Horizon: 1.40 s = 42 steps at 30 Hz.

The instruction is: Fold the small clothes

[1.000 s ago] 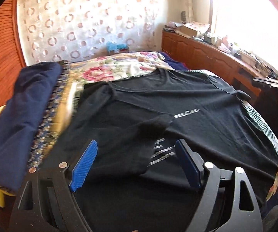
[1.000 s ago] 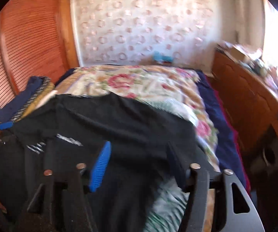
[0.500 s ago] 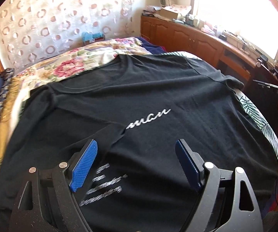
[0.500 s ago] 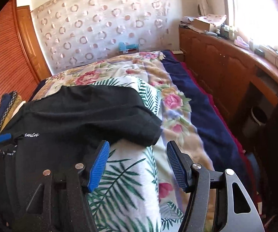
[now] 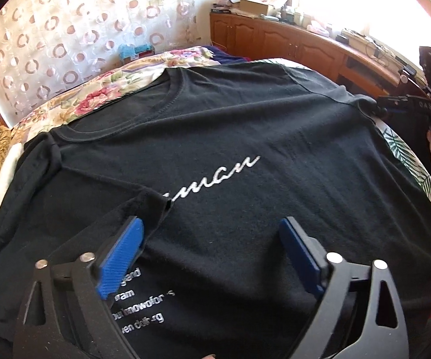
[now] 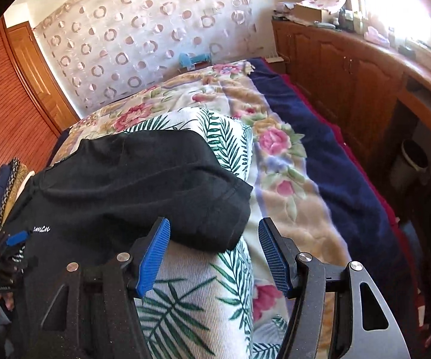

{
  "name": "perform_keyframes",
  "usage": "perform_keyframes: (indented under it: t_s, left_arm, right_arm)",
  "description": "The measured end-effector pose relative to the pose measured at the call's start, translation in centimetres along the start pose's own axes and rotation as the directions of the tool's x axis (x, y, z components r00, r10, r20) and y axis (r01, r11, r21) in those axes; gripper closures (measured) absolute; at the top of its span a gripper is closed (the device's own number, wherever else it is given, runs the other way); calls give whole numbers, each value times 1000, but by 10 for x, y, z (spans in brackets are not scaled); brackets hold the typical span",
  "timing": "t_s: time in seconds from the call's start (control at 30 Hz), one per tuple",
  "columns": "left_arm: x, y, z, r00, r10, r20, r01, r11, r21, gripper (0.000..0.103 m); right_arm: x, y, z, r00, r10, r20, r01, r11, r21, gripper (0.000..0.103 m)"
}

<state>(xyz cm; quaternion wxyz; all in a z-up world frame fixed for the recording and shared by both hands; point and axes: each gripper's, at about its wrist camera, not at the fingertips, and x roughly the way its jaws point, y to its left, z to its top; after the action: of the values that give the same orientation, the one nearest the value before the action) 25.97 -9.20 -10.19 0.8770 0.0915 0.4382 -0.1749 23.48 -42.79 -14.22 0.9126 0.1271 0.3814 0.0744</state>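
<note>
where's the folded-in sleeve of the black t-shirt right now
In the left wrist view the folded-in sleeve lies across the black t-shirt's chest, lower left, its cuff beside the white script and touching the left blue finger.

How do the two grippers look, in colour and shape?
Both match: the left gripper and the right gripper have black, matte frames with triangular cut-outs and silver round bolts. Each finger carries a flat blue pad with fine ribs.
</note>
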Motion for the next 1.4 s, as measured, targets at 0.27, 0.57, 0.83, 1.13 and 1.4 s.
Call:
perform_keyframes:
  t_s: [0.27, 0.57, 0.83, 1.13, 1.4]
  left_arm:
    - [3, -3, 2, 1000, -3, -9, 3, 1000, 13, 0]
    - [3, -3, 3, 1000, -3, -9, 3, 1000, 13, 0]
    - [-9, 4, 3, 1000, -11, 29, 12, 1000, -29, 0]
    - [-59, 24, 1, 991, -22, 134, 31, 997, -67, 0]
    - [-64, 27, -2, 987, -35, 159, 47, 996, -72, 0]
  right_arm:
    - [12, -6, 3, 998, 7, -66, -5, 999, 38, 39]
    - [-18, 15, 13, 1000, 3, 29, -2, 999, -32, 92]
    - [-52, 101, 27, 983, 113, 143, -75, 965, -250, 93]
    - [-30, 139, -3, 981, 193, -9, -185, 927, -327, 68]
    - [-27, 107, 15, 993, 121, -12, -121, 974, -190, 59]
